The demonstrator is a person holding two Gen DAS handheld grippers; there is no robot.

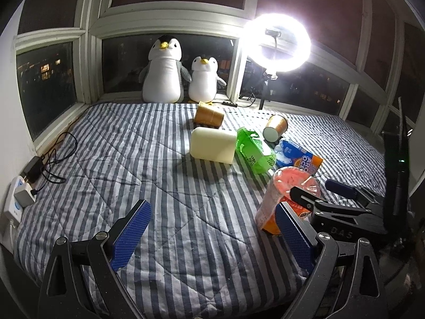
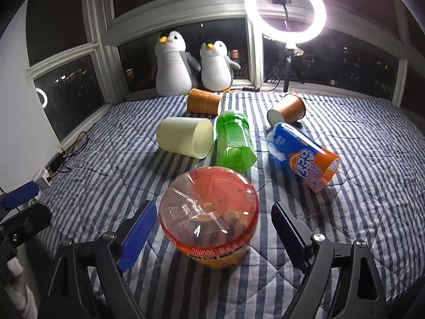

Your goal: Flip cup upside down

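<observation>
1. Since the red-topped cup [image 2: 208, 219] already stands base-up on the striped quilt [image 2: 358, 212], rim down, the flip on this one looks done or nearly so. The step in hand is most likely a clean let-go.
2. To do it well: draw the right gripper [image 2: 212, 236] straight back along its own line. Neither blue pad should drag the cup's wall, as the quilt is soft and the cup could tip.
3. The cup's edge is slightly blurred in the right wrist view, so it may not be fully settled. Judgement: wait for it to sit flat before pulling away.
4. Right gripper: jaws wide apart, one on each side of the cup. A visible gap shows at both pads, so it holds nothing. The left wrist view shows the black jaw tips close by the cup's top, though I cannot tell if they touch.
5. Left gripper [image 1: 212, 239]: jaws spread wide, nothing between them, hovering over bare quilt just left of the cup [image 1: 289, 196].
6. Other cups lie on their sides farther back: a cream cup [image 2: 186, 139], a green one [image 2: 233, 143], a blue-and-orange one [image 2: 302, 156], and two copper-brown ones [image 2: 204, 102] [image 2: 288, 110]. Likely next candidates. The cream cup's open mouth faces the right gripper.
</observation>
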